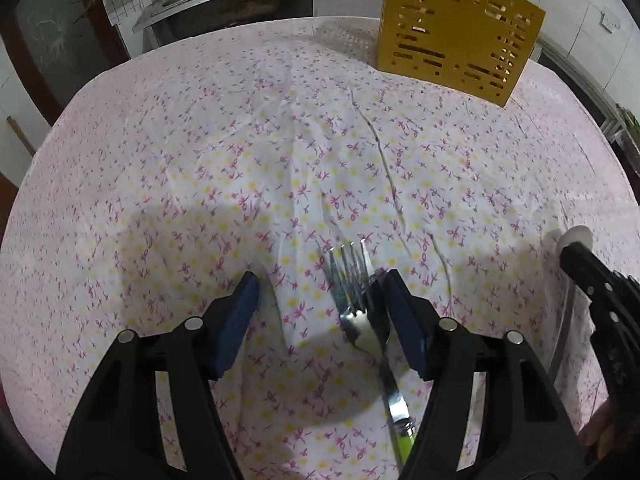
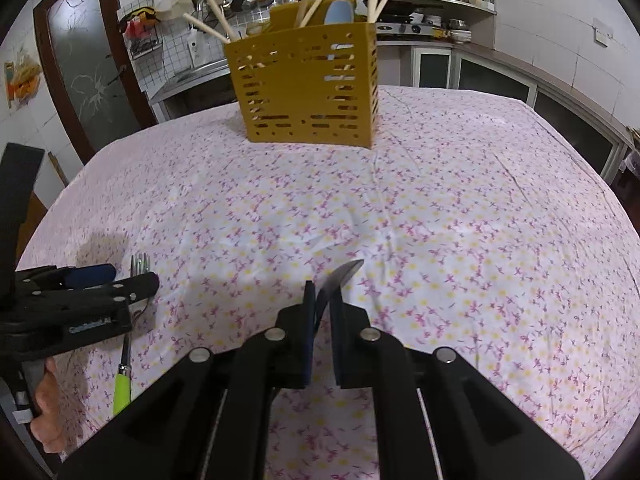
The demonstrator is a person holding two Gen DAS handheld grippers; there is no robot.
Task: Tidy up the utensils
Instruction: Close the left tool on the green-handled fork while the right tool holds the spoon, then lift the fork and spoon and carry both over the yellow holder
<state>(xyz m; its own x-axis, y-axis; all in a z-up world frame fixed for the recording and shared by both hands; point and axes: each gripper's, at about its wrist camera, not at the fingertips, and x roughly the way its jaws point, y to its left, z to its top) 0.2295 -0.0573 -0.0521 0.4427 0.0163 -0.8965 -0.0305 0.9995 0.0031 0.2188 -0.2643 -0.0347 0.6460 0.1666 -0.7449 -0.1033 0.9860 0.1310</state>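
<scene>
**Two grippers over a floral table, one fork and one spoon in play**

Hidden or unclear: in the left wrist view the fork's (image 1: 352, 280) green handle runs out of sight under the lower right finger, and a shadow beside its tines blurs their right edge. In the right wrist view only the tine tips and the green handle end show; the left gripper (image 2: 120, 280) covers the middle. The spoon (image 2: 340, 280) appears edge-on, its handle concealed between the pads. The caddy's (image 2: 308, 92) contents are partly screened by its slotted wall; chopsticks and a pale blue utensil rise above the rim.

Pose: the left gripper (image 1: 320, 284) sits low over the table (image 1: 200, 160), fingers spread wide and released, at the lower centre of its frame. The right gripper (image 2: 322, 292) is held above the cloth, fingers clenched on the spoon, whose bowl juts up and right past the fingertips.

Position: the fork lies flat on the table between the left fingers, close against the right one, tines pointing to the frame's top. The caddy stands at the table's far side, well apart from both grippers.
</scene>
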